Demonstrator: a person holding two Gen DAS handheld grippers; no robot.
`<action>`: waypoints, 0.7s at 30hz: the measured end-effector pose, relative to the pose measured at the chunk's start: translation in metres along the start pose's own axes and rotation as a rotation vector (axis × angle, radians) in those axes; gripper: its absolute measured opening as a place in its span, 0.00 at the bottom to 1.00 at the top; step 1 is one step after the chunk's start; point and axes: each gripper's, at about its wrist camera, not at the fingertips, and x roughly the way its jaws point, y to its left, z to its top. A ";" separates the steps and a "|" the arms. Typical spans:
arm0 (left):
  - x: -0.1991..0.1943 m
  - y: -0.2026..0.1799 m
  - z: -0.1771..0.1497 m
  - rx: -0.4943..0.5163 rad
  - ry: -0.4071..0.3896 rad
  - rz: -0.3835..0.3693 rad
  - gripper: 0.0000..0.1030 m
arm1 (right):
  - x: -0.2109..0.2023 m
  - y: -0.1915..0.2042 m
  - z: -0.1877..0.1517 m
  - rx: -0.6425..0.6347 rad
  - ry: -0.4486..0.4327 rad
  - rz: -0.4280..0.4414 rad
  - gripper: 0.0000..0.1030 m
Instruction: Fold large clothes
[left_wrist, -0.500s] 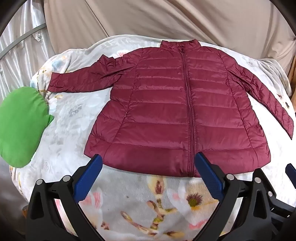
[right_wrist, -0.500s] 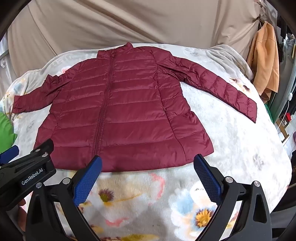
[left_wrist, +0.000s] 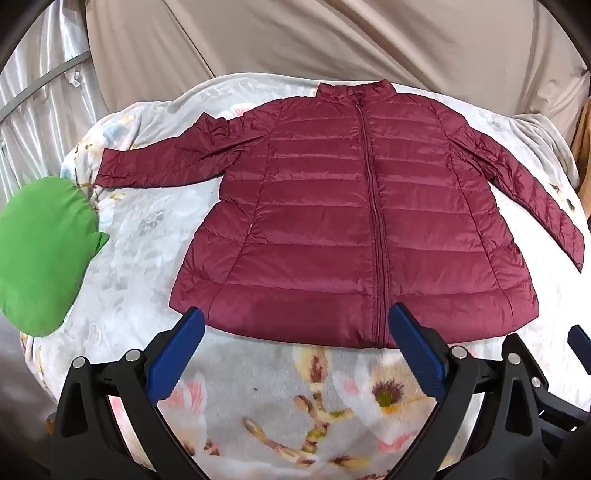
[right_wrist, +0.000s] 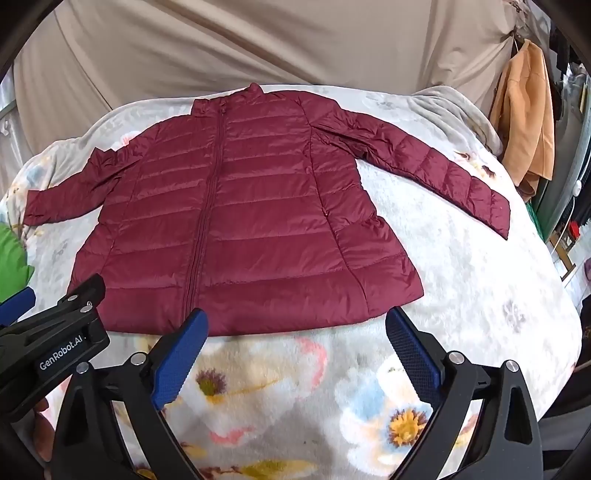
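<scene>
A dark red quilted jacket (left_wrist: 354, 221) lies flat, front up and zipped, on a floral blanket, with both sleeves spread out to the sides; it also shows in the right wrist view (right_wrist: 236, 221). My left gripper (left_wrist: 295, 332) is open and empty, its blue pads just short of the jacket's hem, left of the zip. My right gripper (right_wrist: 295, 332) is open and empty at the hem, right of the zip. The left gripper's body (right_wrist: 48, 343) shows at the left of the right wrist view.
The floral blanket (left_wrist: 280, 398) covers a rounded bed. A green cushion (left_wrist: 40, 254) lies at its left edge. A beige sheet (left_wrist: 295, 37) hangs behind. An orange garment (right_wrist: 528, 122) hangs at the far right, beside clutter past the bed's edge.
Both views have shifted very slightly; the jacket has not moved and both grippers remain open just before the hem.
</scene>
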 end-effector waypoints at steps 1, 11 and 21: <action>0.000 0.000 0.000 0.001 0.000 0.000 0.94 | 0.000 -0.001 0.000 0.002 0.004 0.001 0.92; -0.004 -0.007 -0.004 0.022 -0.007 -0.018 0.94 | 0.001 0.008 -0.009 -0.015 0.007 -0.002 0.91; -0.006 -0.004 -0.006 0.011 -0.009 -0.008 0.94 | -0.001 -0.004 -0.010 0.018 0.000 -0.022 0.91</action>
